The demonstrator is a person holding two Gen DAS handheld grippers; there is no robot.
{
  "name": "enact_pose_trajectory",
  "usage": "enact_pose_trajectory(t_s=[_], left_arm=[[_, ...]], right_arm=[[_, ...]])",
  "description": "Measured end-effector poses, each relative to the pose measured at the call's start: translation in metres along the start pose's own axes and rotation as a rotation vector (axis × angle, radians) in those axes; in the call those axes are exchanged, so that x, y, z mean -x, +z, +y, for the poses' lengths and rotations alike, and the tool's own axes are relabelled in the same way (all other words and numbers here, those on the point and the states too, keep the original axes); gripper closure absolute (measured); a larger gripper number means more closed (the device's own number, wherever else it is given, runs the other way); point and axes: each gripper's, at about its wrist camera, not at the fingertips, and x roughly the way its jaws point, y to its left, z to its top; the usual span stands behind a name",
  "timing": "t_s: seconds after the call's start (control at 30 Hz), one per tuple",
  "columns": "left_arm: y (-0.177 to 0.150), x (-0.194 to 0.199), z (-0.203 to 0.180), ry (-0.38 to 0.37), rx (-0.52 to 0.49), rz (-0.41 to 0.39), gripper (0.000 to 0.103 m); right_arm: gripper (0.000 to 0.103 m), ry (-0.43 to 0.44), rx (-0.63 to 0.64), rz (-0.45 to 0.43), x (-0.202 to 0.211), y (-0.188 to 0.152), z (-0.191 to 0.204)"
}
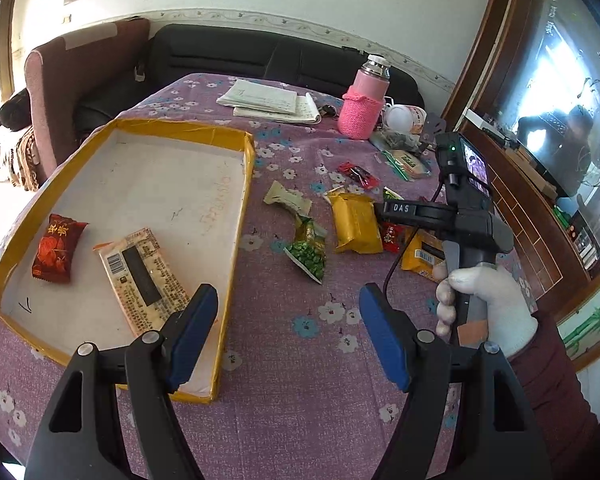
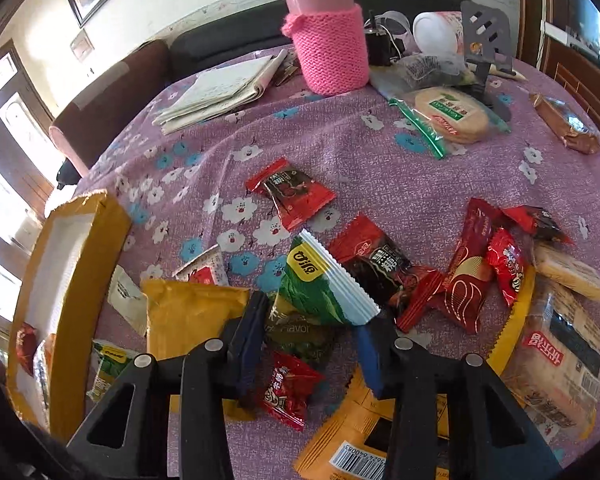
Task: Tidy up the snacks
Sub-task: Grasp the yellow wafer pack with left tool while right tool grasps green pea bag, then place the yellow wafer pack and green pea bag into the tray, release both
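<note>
A shallow yellow-rimmed box (image 1: 236, 216) lies on the purple flowered table; inside are a red candy (image 1: 56, 248) and a pale barcode packet (image 1: 144, 276). My left gripper (image 1: 286, 312) is open and empty, above the box's near right corner. Loose snacks lie right of the box: a green pea packet (image 1: 310, 252) and a yellow packet (image 1: 356, 222). My right gripper (image 2: 312, 336) hangs over the snack pile, its jaws around a green and white packet (image 2: 324, 284); whether they press it I cannot tell. A small red candy (image 2: 288, 392) lies below it.
A pink knitted-sleeve bottle (image 2: 328, 36), papers (image 2: 220, 92), a round cracker pack (image 2: 452, 116) and a brown bar (image 2: 564, 124) stand at the table's far side. Red candies (image 2: 292, 192) and yellow packets (image 2: 188, 312) lie scattered. A dark sofa (image 1: 260, 52) is behind.
</note>
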Motion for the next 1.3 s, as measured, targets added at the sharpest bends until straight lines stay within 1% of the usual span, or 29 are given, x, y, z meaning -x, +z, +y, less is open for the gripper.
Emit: enact_pose_trajectory(t_s=[0.03,0.13,0.17,0.2,0.27,0.3,0.43,0.5,0.6,0.63,0.7,0.83,0.87,0.9,0.93,1.0,1.03,1.1,1.17,1.3], left_arm=[[0.0,0.0,0.001,0.003,0.002,-0.002,0.03],[0.003,-0.002,0.003,0.004,0.009,0.01,0.03],[0.004,-0.002,0.003,0.003,0.007,0.011,0.03],[0.006,-0.003,0.001,0.002,0.002,0.013,0.03],[0.011,-0.006,-0.003,-0.025,-0.013,0.017,0.03],[0.013,-0.01,-0.007,-0.039,-0.022,0.017,0.03],[0.033,-0.043,-0.034,-0.061,-0.084,0.06,0.03],[0.04,-0.06,-0.048,-0.067,-0.124,0.08,0.03],[0.053,-0.095,-0.07,-0.071,-0.161,0.133,0.03],[0.056,-0.108,-0.076,-0.066,-0.173,0.148,0.03],[0.064,-0.133,-0.086,-0.032,-0.187,0.166,0.03],[0.067,-0.164,-0.098,-0.008,-0.232,0.199,0.031],[0.065,-0.17,-0.103,0.0,-0.261,0.211,0.035],[0.063,-0.175,-0.106,0.012,-0.286,0.224,0.054],[0.059,-0.179,-0.11,0.029,-0.313,0.239,0.061],[0.054,-0.177,-0.115,0.043,-0.351,0.222,0.061],[0.052,-0.175,-0.117,0.037,-0.361,0.22,0.061],[0.051,-0.168,-0.115,0.011,-0.345,0.209,0.062],[0.051,-0.157,-0.113,-0.006,-0.323,0.18,0.062],[0.05,-0.126,-0.107,-0.046,-0.289,0.129,0.062]], right_arm=[[0.061,-0.002,0.008,-0.01,0.003,-0.004,0.001],[0.061,0.036,-0.022,-0.055,0.023,-0.015,-0.009],[0.061,0.061,-0.045,-0.078,0.035,-0.019,-0.015],[0.061,0.104,-0.08,-0.111,0.05,-0.024,-0.024],[0.061,0.17,-0.117,-0.167,0.073,-0.032,-0.036],[0.061,0.204,-0.129,-0.206,0.083,-0.038,-0.043],[0.061,0.253,-0.159,-0.262,0.091,-0.045,-0.059],[0.061,0.284,-0.191,-0.26,0.088,-0.048,-0.065],[0.061,0.354,-0.235,-0.203,0.076,-0.047,-0.074],[0.061,0.364,-0.243,-0.2,0.075,-0.047,-0.076],[0.061,0.373,-0.258,-0.195,0.074,-0.046,-0.081],[0.061,0.382,-0.288,-0.187,0.072,-0.047,-0.088],[0.06,0.381,-0.294,-0.186,0.072,-0.046,-0.089],[0.06,0.38,-0.294,-0.182,0.071,-0.047,-0.089],[0.06,0.38,-0.292,-0.179,0.071,-0.046,-0.089],[0.06,0.372,-0.283,-0.179,0.072,-0.047,-0.087],[0.058,0.372,-0.279,-0.179,0.072,-0.047,-0.087],[0.058,0.372,-0.266,-0.18,0.073,-0.047,-0.084],[0.058,0.363,-0.253,-0.186,0.073,-0.047,-0.082],[0.058,0.405,-0.257,-0.199,0.075,-0.048,-0.083]])
